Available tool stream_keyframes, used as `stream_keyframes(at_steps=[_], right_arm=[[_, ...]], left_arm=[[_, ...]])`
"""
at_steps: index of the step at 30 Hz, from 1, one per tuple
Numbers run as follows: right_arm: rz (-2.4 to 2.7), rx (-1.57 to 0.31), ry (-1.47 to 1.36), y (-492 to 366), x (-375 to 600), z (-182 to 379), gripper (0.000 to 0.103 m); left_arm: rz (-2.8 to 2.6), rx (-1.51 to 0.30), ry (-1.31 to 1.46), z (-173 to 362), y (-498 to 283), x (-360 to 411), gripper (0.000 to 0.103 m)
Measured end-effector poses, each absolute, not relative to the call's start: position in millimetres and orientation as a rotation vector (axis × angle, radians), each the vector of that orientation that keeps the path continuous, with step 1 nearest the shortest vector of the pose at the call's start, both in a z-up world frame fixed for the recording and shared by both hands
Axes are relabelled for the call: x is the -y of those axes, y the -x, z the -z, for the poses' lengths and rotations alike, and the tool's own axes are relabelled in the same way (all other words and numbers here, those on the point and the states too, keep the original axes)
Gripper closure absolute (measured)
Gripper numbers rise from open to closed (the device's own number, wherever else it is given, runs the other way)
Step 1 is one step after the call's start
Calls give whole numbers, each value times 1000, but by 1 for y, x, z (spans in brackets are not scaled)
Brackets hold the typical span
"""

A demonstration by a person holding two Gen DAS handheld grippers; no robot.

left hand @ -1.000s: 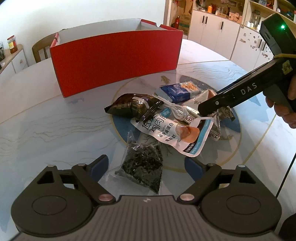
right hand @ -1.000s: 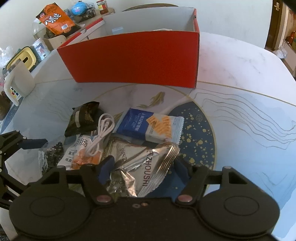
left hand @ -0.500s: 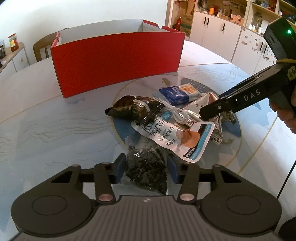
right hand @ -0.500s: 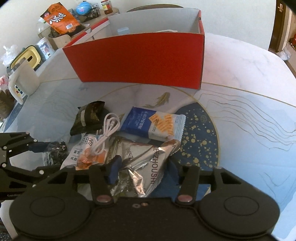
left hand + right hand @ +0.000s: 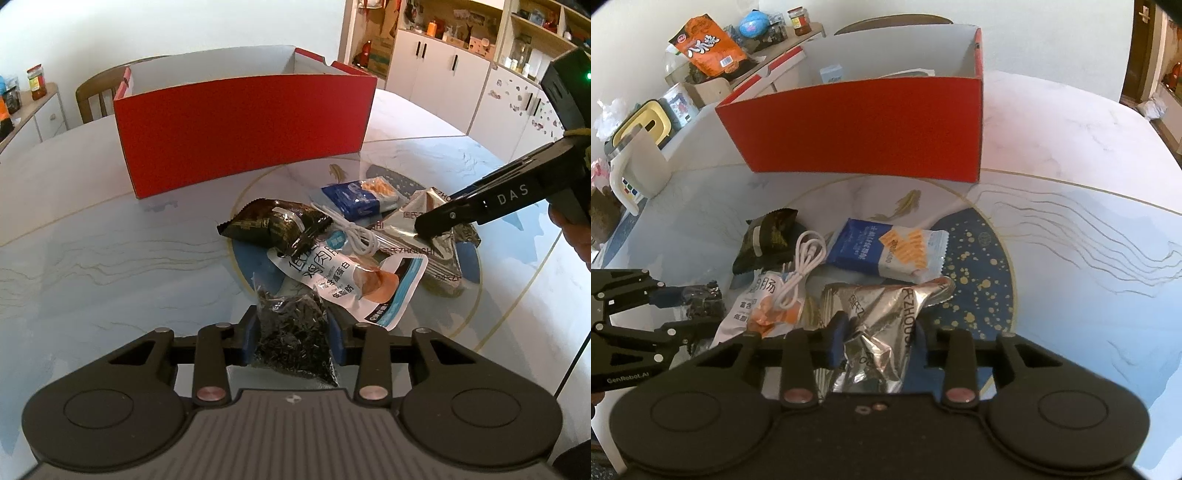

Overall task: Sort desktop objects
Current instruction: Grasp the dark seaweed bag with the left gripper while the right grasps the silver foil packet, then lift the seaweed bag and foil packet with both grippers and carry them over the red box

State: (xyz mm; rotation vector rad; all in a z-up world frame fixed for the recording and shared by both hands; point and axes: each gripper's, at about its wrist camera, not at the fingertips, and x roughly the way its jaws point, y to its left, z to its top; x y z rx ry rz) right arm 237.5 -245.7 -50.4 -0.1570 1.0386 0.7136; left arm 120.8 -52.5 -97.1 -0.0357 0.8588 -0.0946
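Observation:
My left gripper [image 5: 291,336] is shut on a clear bag of dark dried bits [image 5: 291,332], low over the table. My right gripper [image 5: 877,339] is shut on a crinkled silver snack bag [image 5: 882,317]; it also shows in the left wrist view [image 5: 424,229]. Between them lie a white chicken-sausage pouch [image 5: 354,280], a coiled white cable [image 5: 801,266], a dark brown packet [image 5: 273,225] and a blue cracker packet [image 5: 886,251]. An open red box [image 5: 240,147] stands behind the pile.
The round marble table has a glass top with a blue disc pattern [image 5: 979,258]. A wooden chair [image 5: 92,96] stands behind the box. A side shelf with an orange snack bag [image 5: 705,48] and a white jug [image 5: 639,166] is at the far left.
Both grippers have closed: the left on the dark bag, the right on the silver bag. Both moved slightly closer to the pile.

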Motion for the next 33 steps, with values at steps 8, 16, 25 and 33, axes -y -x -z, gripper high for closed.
stream_keyframes(at_steps=[8,16,25,33], right_arm=[[-715,-1020,142,-236,255,40,70],[-719,-1001,122,-236,263,31,70],[-744,-980,108,-231,269,19,70],[-754,-970,95,-229,275,14,70]], left_arm=[[84,-847,48,88,-117,52,67],[71,-836,63,79,-114,54,67],[62,-828,75,71,-110,57,67],[56,-823,70,66,-110,65,67]])
